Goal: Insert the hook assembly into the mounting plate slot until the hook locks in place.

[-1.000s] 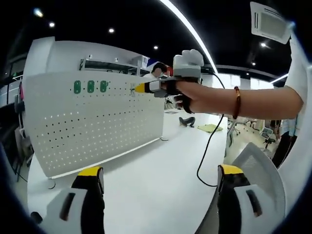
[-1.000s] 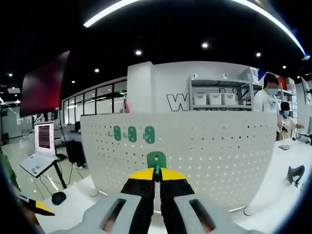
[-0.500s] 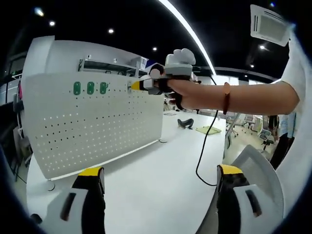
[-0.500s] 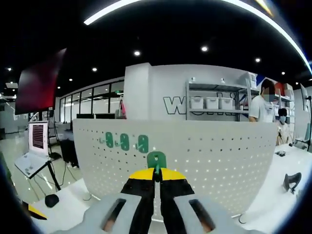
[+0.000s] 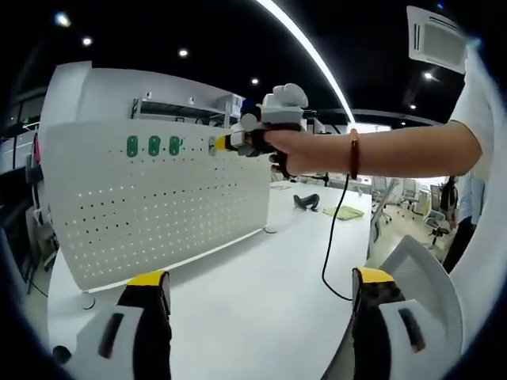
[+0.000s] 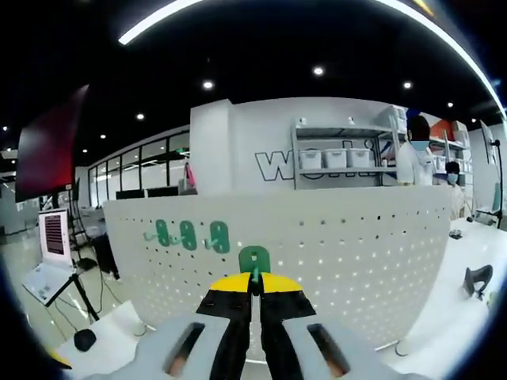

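While right gripper pinches green hook in closed jaws, pegboard stands close ahead; three hooks already mounted at 10 o'clock. Left gripper wide open, empty, above surface. Step: approach. Next: align tab with slot, push till locked.

I see a dark ceiling with spotlights, a long light strip, white shelving with bins, glass partitions, a white table
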`<state>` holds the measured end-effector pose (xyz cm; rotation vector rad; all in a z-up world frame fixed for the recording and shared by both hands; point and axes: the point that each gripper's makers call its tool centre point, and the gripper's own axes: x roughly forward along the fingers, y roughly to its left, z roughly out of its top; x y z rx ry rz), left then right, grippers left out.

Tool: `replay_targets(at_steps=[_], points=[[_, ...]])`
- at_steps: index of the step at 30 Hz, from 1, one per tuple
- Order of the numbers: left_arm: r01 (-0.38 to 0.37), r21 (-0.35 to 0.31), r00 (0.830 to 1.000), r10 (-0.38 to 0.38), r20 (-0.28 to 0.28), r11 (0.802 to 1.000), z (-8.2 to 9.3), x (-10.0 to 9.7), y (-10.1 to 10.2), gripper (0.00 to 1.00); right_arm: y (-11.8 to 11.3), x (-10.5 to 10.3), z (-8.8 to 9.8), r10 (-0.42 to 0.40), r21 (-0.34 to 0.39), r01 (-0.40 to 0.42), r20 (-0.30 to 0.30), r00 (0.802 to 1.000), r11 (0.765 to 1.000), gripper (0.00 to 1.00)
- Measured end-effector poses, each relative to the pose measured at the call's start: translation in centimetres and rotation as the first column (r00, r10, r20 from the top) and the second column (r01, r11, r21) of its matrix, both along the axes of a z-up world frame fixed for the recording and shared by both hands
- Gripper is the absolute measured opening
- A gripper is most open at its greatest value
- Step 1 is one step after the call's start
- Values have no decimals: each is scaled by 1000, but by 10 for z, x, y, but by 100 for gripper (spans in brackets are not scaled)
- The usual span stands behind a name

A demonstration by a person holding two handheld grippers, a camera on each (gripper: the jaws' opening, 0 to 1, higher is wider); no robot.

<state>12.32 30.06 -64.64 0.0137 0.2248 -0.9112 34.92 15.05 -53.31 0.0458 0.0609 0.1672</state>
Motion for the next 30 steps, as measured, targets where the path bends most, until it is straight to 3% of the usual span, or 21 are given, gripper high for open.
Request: replay_targets(at_steps=[30], points=[[-18, 14, 999, 19, -28, 1000, -7, 10, 16, 96, 4, 46, 16, -10, -14, 11, 15, 1000, 1000, 1]])
